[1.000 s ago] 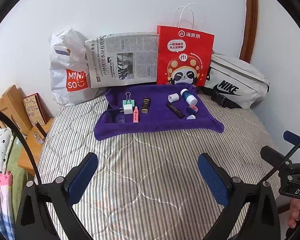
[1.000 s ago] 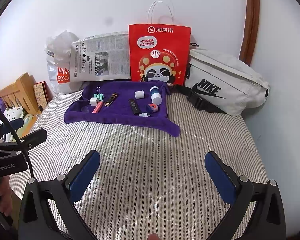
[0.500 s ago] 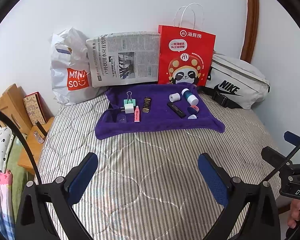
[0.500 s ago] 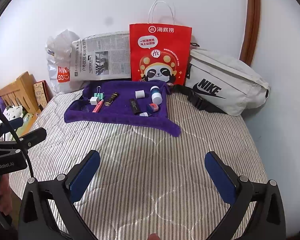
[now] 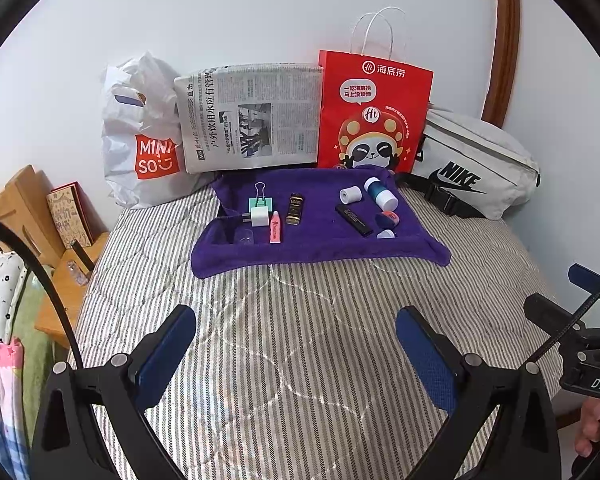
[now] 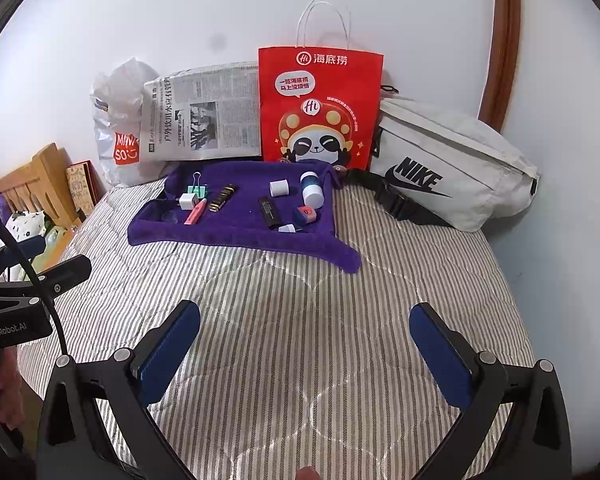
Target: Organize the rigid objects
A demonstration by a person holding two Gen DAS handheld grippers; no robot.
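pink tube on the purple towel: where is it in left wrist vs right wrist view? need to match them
Left wrist: the pink tube lies left of centre on the purple towel, just right of the white plug.
Right wrist: the tube sits upper left, at the towel's left end, again beside the plug.
Shared landmark: the red paper bag standing against the wall behind the towel.

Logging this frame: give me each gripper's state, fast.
Left gripper: open, holding nothing.
Right gripper: open, holding nothing.
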